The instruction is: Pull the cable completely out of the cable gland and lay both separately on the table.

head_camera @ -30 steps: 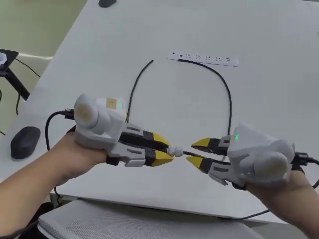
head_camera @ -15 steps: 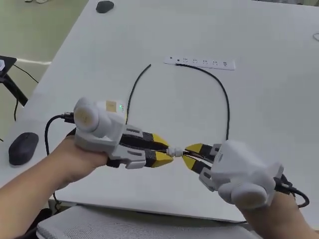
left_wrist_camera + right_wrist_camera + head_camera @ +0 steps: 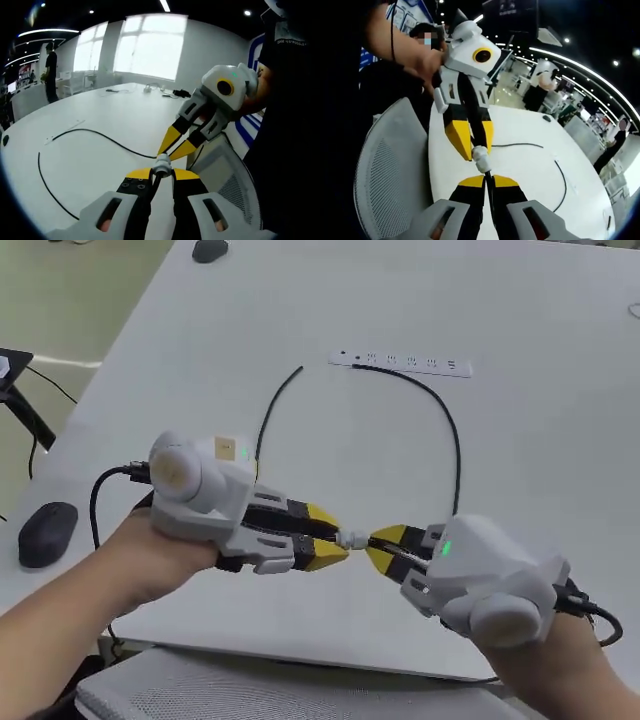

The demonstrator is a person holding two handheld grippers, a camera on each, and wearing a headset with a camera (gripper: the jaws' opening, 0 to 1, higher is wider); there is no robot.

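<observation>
A small white cable gland (image 3: pixel 351 538) is held above the table's near edge, with my left gripper (image 3: pixel 335 540) shut on it. A thin black cable (image 3: pixel 456 445) leaves the gland, and my right gripper (image 3: pixel 378 548) is shut on it right beside the gland. From there the cable arcs over the table toward the power strip; another black stretch (image 3: pixel 268 420) lies left of it. The left gripper view has the gland (image 3: pixel 161 164) at my left gripper (image 3: pixel 161 173) tips, facing the right gripper (image 3: pixel 173 149). The right gripper view has the cable (image 3: pixel 490 187) between my right gripper's (image 3: pixel 488 179) jaws, leading to the gland (image 3: pixel 481 156).
A white power strip (image 3: pixel 400 362) lies at the far middle of the white table (image 3: pixel 560 420). A dark mouse (image 3: pixel 47 530) sits at the left edge, another dark object (image 3: pixel 210 250) at the far end. A mesh chair (image 3: pixel 250 690) stands below the near edge.
My right gripper has moved left along the cable up to the gland and its jaws have come together on the cable. The left gripper has held still with the gland.
</observation>
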